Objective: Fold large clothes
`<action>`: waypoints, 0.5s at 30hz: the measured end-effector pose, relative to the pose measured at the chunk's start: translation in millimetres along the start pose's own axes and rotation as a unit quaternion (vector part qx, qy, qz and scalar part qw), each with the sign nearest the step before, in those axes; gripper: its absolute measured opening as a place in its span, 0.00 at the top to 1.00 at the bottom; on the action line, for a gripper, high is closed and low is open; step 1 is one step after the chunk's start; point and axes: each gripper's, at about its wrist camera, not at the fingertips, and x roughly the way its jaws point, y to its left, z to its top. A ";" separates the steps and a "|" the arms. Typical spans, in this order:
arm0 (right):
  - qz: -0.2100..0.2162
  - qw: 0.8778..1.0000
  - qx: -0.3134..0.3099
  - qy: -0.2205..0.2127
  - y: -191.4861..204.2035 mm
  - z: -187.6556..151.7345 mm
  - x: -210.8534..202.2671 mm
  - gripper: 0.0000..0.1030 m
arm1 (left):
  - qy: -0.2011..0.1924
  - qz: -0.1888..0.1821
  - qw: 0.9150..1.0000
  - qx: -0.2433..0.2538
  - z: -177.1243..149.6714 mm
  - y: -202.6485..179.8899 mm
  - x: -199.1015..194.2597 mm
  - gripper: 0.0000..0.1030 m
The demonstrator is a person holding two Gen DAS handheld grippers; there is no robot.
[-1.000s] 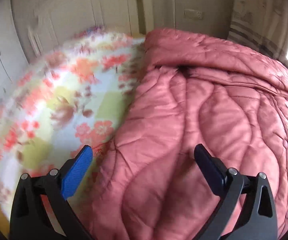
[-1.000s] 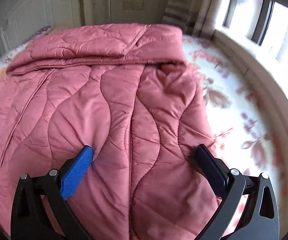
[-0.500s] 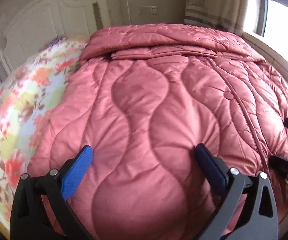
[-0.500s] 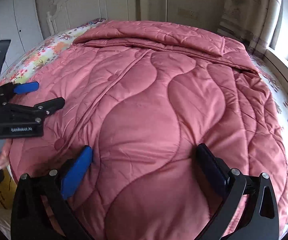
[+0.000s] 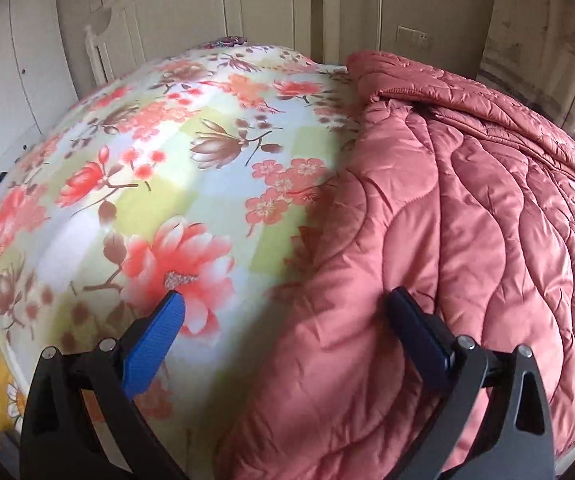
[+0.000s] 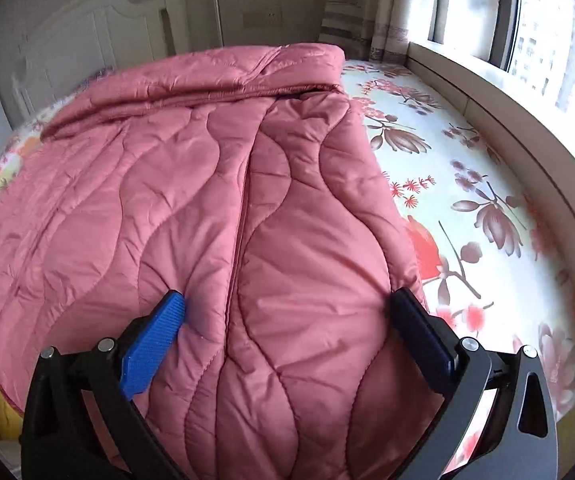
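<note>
The big pink puffy coat (image 6: 215, 216) lies flat on the flowery bed (image 5: 159, 184), soft, squashy and probably slippery, so the wide-open left gripper (image 5: 287, 320) and right gripper (image 6: 287, 320) should pinch its side edges.

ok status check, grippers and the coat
Left gripper open, empty, over coat's left edge. Right gripper open, empty, over its right side. Pink coat flat on bed sheet. Nothing in the way.

Glossy quilted pink coat (image 6: 215, 208) lies on smooth floral cotton-like bedsheet (image 5: 159, 184).
</note>
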 end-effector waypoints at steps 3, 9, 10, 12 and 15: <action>-0.032 0.999 -0.013 -0.003 18.2 8.2 -14.4 0.04 | -0.035 -0.012 0.999 0.029 0.4 -22.6 -30.2 0.02; 0.050 0.986 -0.150 -0.046 113.0 1.1 -42.7 0.04 | -0.045 -0.081 0.987 0.130 -17.9 -98.7 -49.0 0.02; 0.053 0.983 -0.170 -0.041 126.5 -1.4 -38.4 0.04 | -0.029 -0.075 0.986 0.149 -25.6 -109.1 -38.8 0.02; 0.044 0.977 -0.209 -0.012 146.8 -16.1 -21.0 0.04 | -0.059 -0.075 0.985 0.143 -37.7 -107.8 -33.4 0.02; 0.086 0.980 -0.177 -0.005 126.5 -14.7 -16.2 0.04 | -0.034 -0.109 0.986 0.121 -31.8 -86.2 -27.7 0.02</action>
